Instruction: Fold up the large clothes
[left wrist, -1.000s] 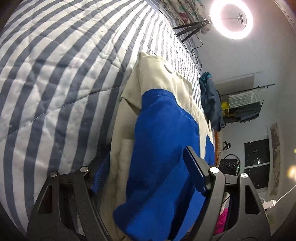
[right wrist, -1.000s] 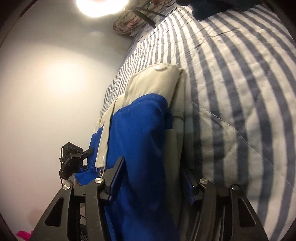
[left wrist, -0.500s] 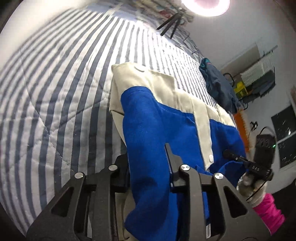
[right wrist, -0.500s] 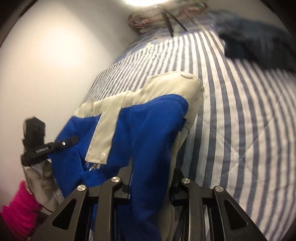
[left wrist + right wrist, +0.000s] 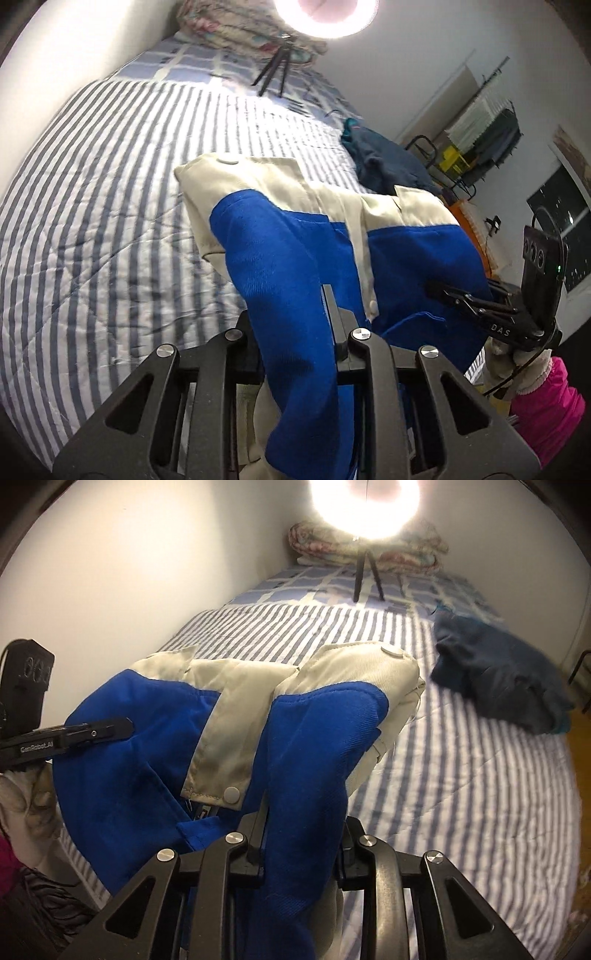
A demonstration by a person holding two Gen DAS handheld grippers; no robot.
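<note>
Bed (image 5: 92,206) fills most of both views: quilted cover, blue-grey and white stripes, stitched diamond lines; a checked blue panel at the far end under a rolled floral blanket (image 5: 332,542).

Jacket (image 5: 280,254): blue body of ribbed woven cloth, cream yoke, cream front strip with round snap buttons. It is lifted off the near part of the bed, spread between the two grippers. The cream collar end lies on the stripes and points toward the head of the bed; the long axis runs from there back to the fingers.

Dark blue garment (image 5: 495,679): crumpled heap on the bed, well apart from the jacket, on the right in the right wrist view.

Ring light (image 5: 365,502) on a small black tripod (image 5: 365,576), standing on the bed near the floral blanket.

Left gripper (image 5: 291,306): jaws closing, narrow gap, pads pinching a fold of blue jacket cloth.

Right gripper (image 5: 303,830): jaws nearly closed on another blue fold, cloth draped over them.

Pink sleeve (image 5: 546,406) and a pale fuzzy glove behind the right gripper, in the left wrist view
</note>
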